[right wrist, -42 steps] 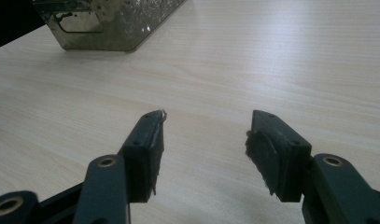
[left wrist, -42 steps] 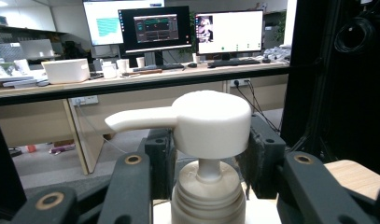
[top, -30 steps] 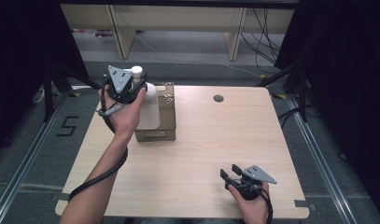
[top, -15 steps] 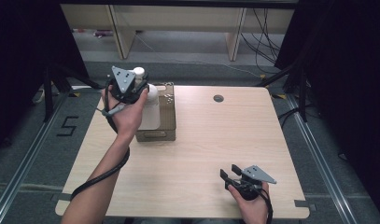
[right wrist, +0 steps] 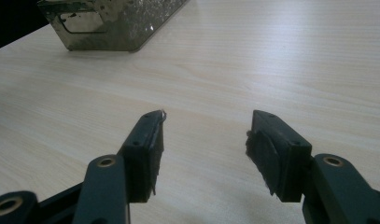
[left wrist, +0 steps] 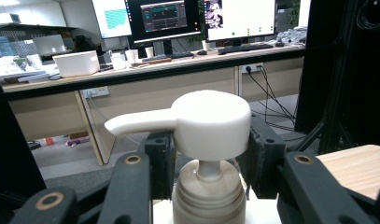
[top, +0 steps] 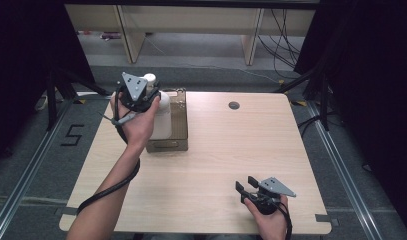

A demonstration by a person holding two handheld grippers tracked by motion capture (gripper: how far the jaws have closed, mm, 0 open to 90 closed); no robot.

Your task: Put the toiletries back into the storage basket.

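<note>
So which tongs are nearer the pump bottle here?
Left. The left tongs sit closed around the pump bottle at its neck, over the clear bin. The right tongs rest open at the table's near right edge, well apart.

Left gripper edges toward the desk's far edge

The left gripper [top: 147, 96] — jaws about the pump bottle [top: 159, 116] neck — has crept slightly farther along the tray [top: 177, 131].

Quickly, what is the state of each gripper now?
Left gripper: shut on the pump bottle, at its neck.
Right gripper: open, holding nothing, low over the table.
</note>
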